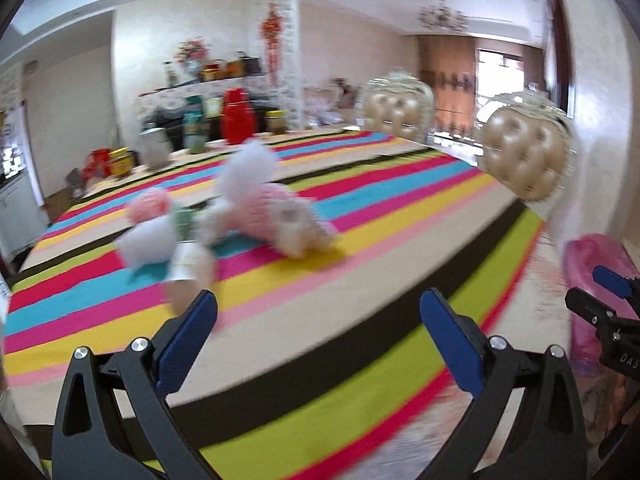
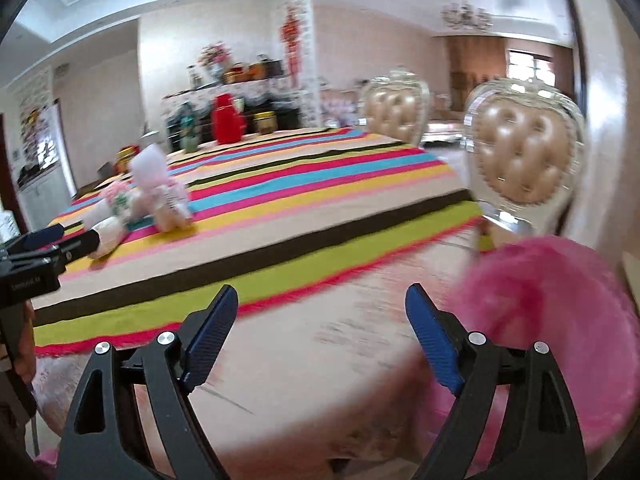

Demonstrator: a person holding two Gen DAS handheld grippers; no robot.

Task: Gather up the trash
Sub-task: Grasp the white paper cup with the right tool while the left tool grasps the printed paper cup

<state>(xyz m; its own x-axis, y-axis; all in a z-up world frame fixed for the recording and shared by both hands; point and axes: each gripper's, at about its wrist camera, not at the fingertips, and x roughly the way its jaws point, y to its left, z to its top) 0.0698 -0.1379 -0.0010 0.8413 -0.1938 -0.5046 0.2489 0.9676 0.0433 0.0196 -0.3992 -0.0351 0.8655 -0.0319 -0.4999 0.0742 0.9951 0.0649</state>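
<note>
Both tongs stand wide and empty. The left gripper (image 1: 318, 316) hangs over the striped cloth (image 1: 360, 216), and the trash (image 1: 224, 208) — a loose heap of white and pink wrappers and crumpled paper, too blurred to sort — lies ahead of it and a little to its left. The right gripper (image 2: 320, 312) is near the table's edge, just beside the pink bag (image 2: 560, 300) at its right. I'd say the step is the reach for the heap: take one piece from the near side, close fully before lifting so soft paper doesn't slip, and keep the right one by the bag's mouth — ready to hold it open.
</note>
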